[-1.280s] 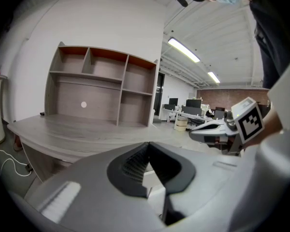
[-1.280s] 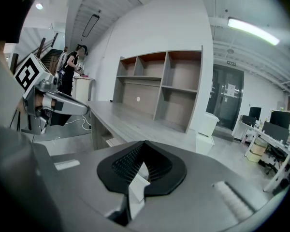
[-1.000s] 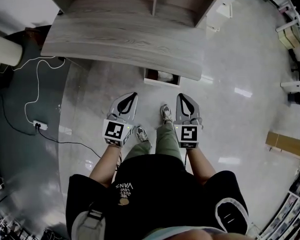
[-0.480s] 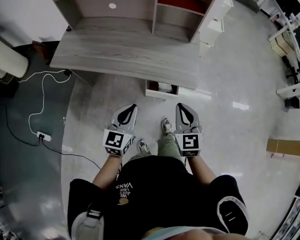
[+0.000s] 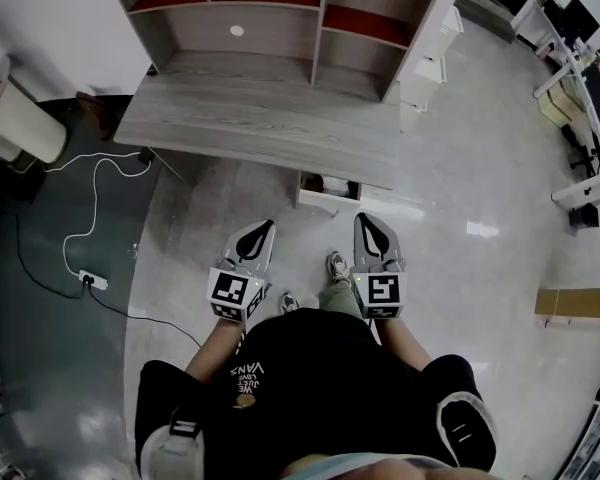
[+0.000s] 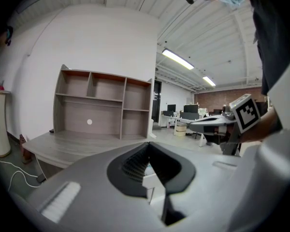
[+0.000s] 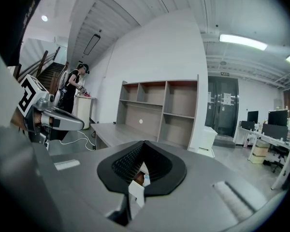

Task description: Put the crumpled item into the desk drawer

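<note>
Left gripper and right gripper fingers are together, empty; contents of the open desk drawer are unclear.

Open office: shelved desk, monitor workstations beyond

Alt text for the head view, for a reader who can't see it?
Seen from above, a person in black holds a grey left gripper and right gripper, jaws shut, pointing at a grey wood-grain desk with an open white drawer beneath.
</note>
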The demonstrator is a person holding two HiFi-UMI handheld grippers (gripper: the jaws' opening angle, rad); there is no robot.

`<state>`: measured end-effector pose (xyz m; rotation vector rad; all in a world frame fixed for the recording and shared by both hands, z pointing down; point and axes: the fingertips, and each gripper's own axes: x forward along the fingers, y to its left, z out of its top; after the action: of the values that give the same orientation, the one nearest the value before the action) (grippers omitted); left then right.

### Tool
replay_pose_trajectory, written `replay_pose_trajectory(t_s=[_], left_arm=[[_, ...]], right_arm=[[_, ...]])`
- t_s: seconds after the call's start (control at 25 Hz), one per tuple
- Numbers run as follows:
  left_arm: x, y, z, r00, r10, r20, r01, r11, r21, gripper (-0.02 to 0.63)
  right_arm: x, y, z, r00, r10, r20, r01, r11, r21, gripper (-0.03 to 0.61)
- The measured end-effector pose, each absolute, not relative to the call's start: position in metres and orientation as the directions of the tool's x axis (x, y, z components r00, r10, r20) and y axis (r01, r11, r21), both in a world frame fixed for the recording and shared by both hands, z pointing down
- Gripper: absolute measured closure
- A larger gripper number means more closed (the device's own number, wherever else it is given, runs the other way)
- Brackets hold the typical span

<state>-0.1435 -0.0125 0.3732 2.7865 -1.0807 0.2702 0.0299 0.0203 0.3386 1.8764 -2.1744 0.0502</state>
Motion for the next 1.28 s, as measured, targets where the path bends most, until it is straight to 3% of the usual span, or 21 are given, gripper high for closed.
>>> replay_pose_trajectory(t_s=[0.56, 1.28], left_arm=[[-0.143, -0.007, 0.354, 0.744, -0.633, 0.215, -0.648, -0.762, 0.002, 0.561], [-0.142, -0.003, 0.361, 0.744, -0.634, 0.211, -0.657, -0.752, 0.055, 0.561]], right_arm=[[0.023, 0.025, 0.332, -0.146, -0.968, 0.204, -0.974, 0.177, 0.142, 0.577], [0.018, 0.021, 0.340, -0.156, -0.958, 0.241, -0.978, 0.184, 0.098, 0.577]])
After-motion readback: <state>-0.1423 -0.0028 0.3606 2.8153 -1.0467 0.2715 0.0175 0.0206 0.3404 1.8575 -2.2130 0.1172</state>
